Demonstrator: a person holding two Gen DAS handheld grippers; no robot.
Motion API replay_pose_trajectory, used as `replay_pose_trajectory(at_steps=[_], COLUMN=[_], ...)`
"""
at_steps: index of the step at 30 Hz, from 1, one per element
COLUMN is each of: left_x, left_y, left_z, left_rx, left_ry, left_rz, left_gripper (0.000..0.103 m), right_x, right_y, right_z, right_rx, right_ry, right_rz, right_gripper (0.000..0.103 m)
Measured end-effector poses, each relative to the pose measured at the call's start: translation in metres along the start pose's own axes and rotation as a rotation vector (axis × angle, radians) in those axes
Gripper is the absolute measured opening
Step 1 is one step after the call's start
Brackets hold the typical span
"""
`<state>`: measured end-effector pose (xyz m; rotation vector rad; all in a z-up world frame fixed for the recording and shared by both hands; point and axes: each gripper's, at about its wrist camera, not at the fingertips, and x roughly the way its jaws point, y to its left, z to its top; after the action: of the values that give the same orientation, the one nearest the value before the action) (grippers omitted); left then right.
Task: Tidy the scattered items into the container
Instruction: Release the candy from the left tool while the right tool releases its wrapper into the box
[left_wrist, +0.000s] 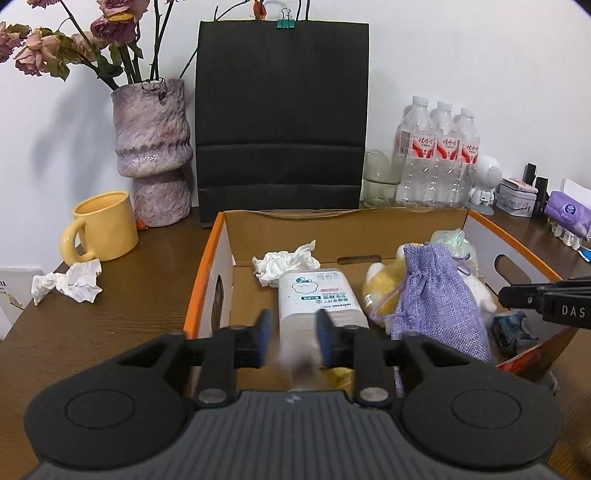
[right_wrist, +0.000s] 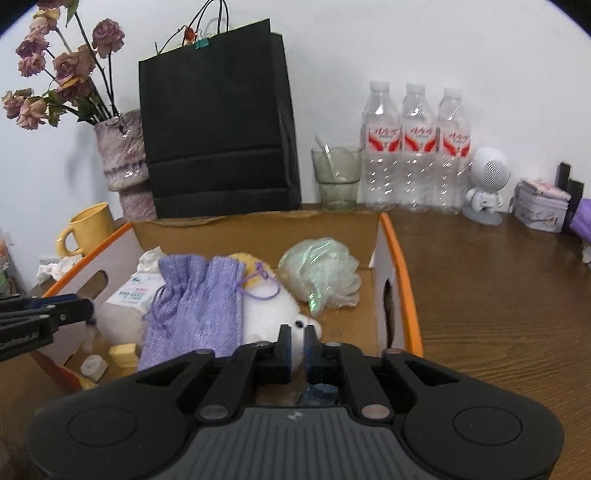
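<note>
1. The left gripper (left_wrist: 291, 338) hovers over the near edge of the cardboard box (left_wrist: 207, 266), its blue-padded fingers (left_wrist: 263, 332) parted moderately; a blurred small object sits in the gap between them, and I cannot tell whether they touch it.
2. The right gripper (right_wrist: 297, 349) is above the box's near right part, its fingers (right_wrist: 283, 341) narrow with only a slim gap, nothing gripped (the white plush shows through the gap behind).
3. Inside the box lie a white cotton-pad pack (left_wrist: 317, 299), a crumpled tissue (left_wrist: 284, 264) behind it, a purple drawstring pouch (right_wrist: 195, 299) resting on a yellow-and-white plush toy (right_wrist: 269, 306), and a pale green mesh puff (right_wrist: 319, 271) toward the far right corner.
4. One more crumpled tissue (left_wrist: 70, 282) remains outside on the wooden surface (left_wrist: 92, 332), left of the box and just in front of the yellow mug (left_wrist: 101, 225).
5. Behind the box stand a black paper bag (left_wrist: 282, 118), a purple vase (left_wrist: 153, 147) of dried roses, a glass (right_wrist: 336, 177) and three water bottles (right_wrist: 415, 147).
</note>
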<state>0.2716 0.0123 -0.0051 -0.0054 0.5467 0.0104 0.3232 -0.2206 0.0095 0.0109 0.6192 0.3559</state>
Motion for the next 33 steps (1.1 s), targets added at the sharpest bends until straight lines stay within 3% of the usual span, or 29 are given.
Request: replay_pose_trajectory(at_steps=[2, 4, 7, 8, 10, 14, 24, 33], left_x=[-0.003, -0.008, -0.019, -0.024, -0.031, -0.049, -0.113, -0.137], left_y=[-0.001, -0.002, -0.005, -0.006, -0.008, -0.009, -0.003, -0.001], left_z=[0.001, 0.002, 0.005, 0.005, 0.007, 0.008, -0.011, -0.059], left_rx=[0.001, 0.000, -0.003, -0.004, -0.008, -0.024, -0.015, 0.022], left_ry=[-0.007, -0.024, -0.061, -0.079, -0.094, -0.115, -0.180, -0.088], left_rz=[0.000, -0.005, -0.004, -0.003, -0.008, -0.020, -0.006, -0.007], left_gripper=[0.053, 0.082, 0.103, 0.103, 0.103, 0.103, 0.103, 0.103], right_x=[-0.001, -0.004, -0.014, -0.018, -0.028, -0.049, -0.114, -0.137], right_y=[0.000, 0.001, 0.005, 0.007, 0.010, 0.009, 0.014, 0.011], right_z=[-0.001, 0.000, 0.002, 0.001, 0.001, 0.000, -0.030, -0.079], right_rx=[0.000, 0.004, -0.001, -0.009, -0.020, 0.004, -0.030, -0.052], right_ry=[0.001, -0.010, -0.032, -0.046, -0.072, -0.101, -0.125, -0.033], right_rz=[0.003, 0.019, 0.017, 0.011, 0.008, 0.009, -0.004, -0.018], right_gripper=[0.024, 0.035, 0.084, 0.088, 0.089, 0.102, 0.103, 0.103])
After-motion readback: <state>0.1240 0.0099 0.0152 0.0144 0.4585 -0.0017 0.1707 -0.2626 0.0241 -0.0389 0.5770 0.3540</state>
